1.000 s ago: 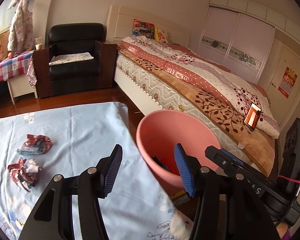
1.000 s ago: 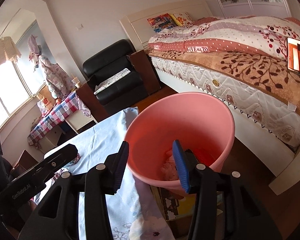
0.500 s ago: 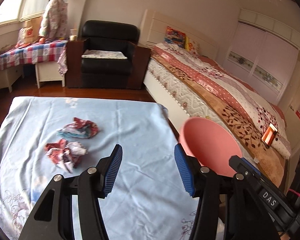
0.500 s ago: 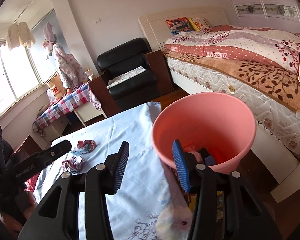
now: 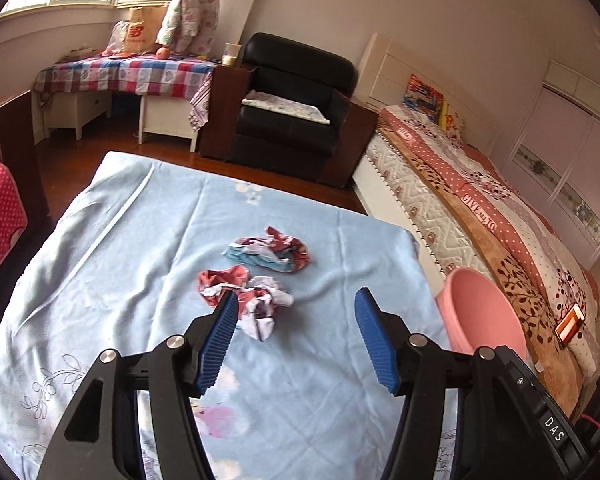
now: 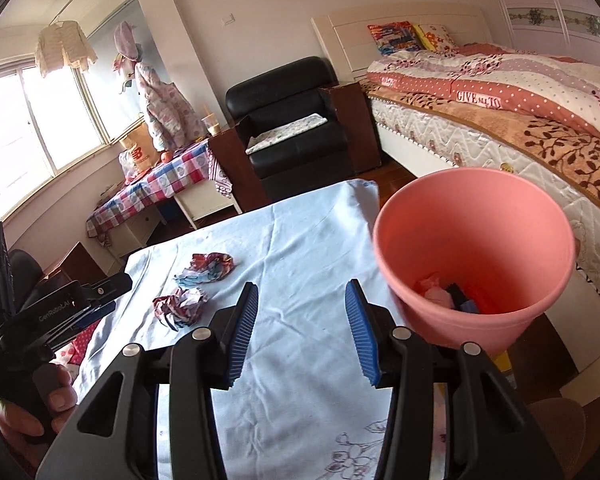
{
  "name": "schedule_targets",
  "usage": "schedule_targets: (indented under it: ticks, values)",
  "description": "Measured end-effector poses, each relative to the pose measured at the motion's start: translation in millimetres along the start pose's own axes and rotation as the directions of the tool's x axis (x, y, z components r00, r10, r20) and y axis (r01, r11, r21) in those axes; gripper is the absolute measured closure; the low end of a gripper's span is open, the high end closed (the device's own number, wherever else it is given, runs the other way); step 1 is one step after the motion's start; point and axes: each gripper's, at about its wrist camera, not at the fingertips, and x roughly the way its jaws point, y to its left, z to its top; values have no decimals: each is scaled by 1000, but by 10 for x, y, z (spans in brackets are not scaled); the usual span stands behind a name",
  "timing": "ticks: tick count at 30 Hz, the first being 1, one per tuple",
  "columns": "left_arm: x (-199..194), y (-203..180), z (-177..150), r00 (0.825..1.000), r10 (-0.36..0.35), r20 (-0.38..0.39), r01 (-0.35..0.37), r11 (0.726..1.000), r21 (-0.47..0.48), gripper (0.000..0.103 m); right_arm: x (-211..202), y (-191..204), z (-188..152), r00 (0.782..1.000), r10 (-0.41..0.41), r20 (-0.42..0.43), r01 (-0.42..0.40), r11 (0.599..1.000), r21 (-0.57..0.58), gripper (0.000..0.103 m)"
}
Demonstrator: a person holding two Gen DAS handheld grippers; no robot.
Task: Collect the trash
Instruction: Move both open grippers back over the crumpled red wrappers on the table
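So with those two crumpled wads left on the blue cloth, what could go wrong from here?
The left gripper is open beside the nearer paper wad; the wad looks loose and springy, so the fingers might pinch only a flap and drop it. The wads lie on a wrinkled blue cloth, which could get caught too. The pink bin stands past the table's edge, so a short drop would likely miss.

table (image 5: 100,280): in front of both tongs, armchair (image 5: 292,108) behind it
near wad (image 5: 244,300): on table, just ahead of left tongs (image 5: 296,320)
far wad (image 5: 272,250): on table, just behind near wad
bin (image 6: 476,248): off table's right edge, btwn table & bed (image 6: 500,120); scraps (image 6: 452,294) in bottom
right tongs (image 6: 302,318): over table, bin to their right
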Motion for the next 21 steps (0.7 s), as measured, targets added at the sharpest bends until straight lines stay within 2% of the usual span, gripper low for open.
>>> schedule_targets:
  ticks: [13, 21]
  values:
    - [-7, 569, 27, 998, 62, -13, -63, 993, -99, 43, 225, 278, 8, 999, 14, -45, -17, 997, -70, 57]
    - [93, 994, 27, 994, 96, -48, -104, 973, -204, 43, 411, 469, 31, 997, 25, -71, -32, 994, -109, 57]
